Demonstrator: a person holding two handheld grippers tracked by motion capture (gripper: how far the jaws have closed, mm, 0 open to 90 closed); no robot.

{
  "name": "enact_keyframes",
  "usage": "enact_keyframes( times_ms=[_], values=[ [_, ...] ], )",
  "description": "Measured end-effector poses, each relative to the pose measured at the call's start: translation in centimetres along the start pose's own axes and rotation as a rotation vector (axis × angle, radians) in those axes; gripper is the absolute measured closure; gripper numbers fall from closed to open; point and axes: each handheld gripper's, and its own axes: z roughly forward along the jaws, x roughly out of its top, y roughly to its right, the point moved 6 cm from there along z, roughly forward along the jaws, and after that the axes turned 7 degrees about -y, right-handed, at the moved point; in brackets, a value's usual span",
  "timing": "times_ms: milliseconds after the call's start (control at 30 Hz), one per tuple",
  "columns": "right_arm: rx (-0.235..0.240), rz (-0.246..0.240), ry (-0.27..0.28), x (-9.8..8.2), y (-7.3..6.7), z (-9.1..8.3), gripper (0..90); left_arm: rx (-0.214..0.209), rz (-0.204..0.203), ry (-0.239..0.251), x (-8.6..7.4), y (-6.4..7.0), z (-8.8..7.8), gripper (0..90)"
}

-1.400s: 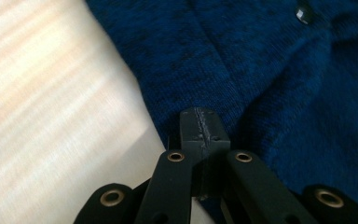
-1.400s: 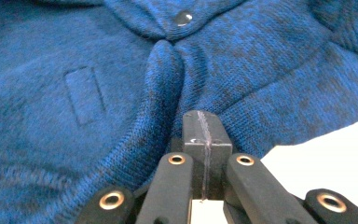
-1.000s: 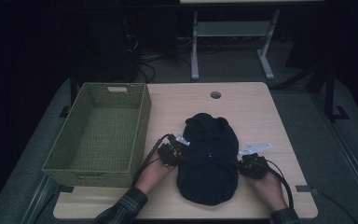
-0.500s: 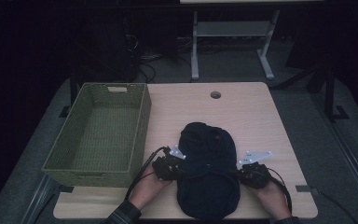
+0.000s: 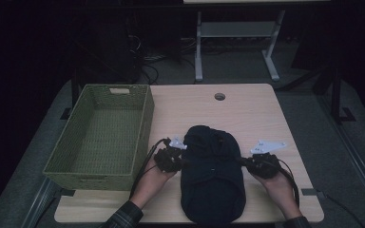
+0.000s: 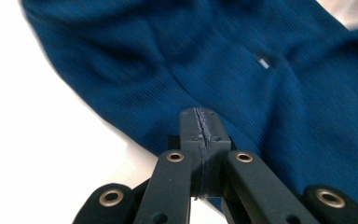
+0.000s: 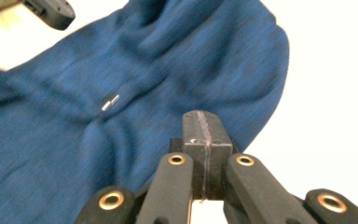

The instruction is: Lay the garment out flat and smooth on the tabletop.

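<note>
1. the blue garment point(image 5: 212, 178) has slid toward the near edge of the worktop point(image 5: 247, 109); its lower end now hangs at that edge.
2. the left claw point(image 5: 183, 162) and right claw point(image 5: 244, 162) have drawn back toward the person with it, clamped on its sides.

high view is dimly lit, surroundings lost in darkness. in both gripper views the table point(image 6: 51, 140) is blown out to white; the blue garment point(image 7: 74, 140) is softly blurred, jaws rendered sharp.
</note>
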Motion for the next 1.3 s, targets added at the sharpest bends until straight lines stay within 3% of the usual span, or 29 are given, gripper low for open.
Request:
enact_keyframes(
  times_ms=[67,233,333,400,467,567,700,833,933,1100,1300],
  values=[
    [0.001,0.021,0.025,1.0,0.9,0.2,90.0,0.055,-0.009,0.013,1.1,-1.2,-0.1,89.7],
    [-0.016,0.048,0.059,3.2,2.7,1.3,90.0,0.100,-0.035,0.024,2.4,-3.2,0.6,89.8],
    [-0.022,0.055,0.061,3.6,3.3,2.1,90.0,0.115,-0.036,0.019,2.7,-4.0,1.2,89.8],
    [-0.032,0.059,0.026,3.4,4.0,3.9,90.0,0.119,-0.046,0.019,2.9,-4.6,1.9,89.8],
    [-0.031,0.064,0.006,3.2,4.1,4.4,90.0,0.111,-0.053,-0.002,2.8,-4.9,2.8,89.8],
    [-0.029,0.076,-0.037,2.6,4.3,5.6,90.0,0.105,-0.049,-0.018,2.9,-4.8,3.6,89.9],
    [-0.032,0.055,-0.086,2.2,3.9,6.2,90.0,0.118,-0.028,-0.046,3.1,-4.6,4.1,90.0],
    [-0.063,0.011,-0.116,1.8,3.4,5.8,90.0,0.143,-0.004,-0.083,2.6,-4.3,3.9,90.0],
    [-0.084,-0.017,-0.147,1.1,3.1,5.0,90.0,0.138,0.002,-0.092,2.2,-3.9,3.7,90.0],
    [-0.133,-0.051,-0.152,0.7,2.6,4.6,90.0,0.112,0.017,-0.104,1.7,-2.9,3.5,90.0],
    [-0.106,-0.066,-0.151,0.8,2.2,4.7,90.0,0.083,0.005,-0.106,1.5,-2.7,3.3,90.0]
  ],
)
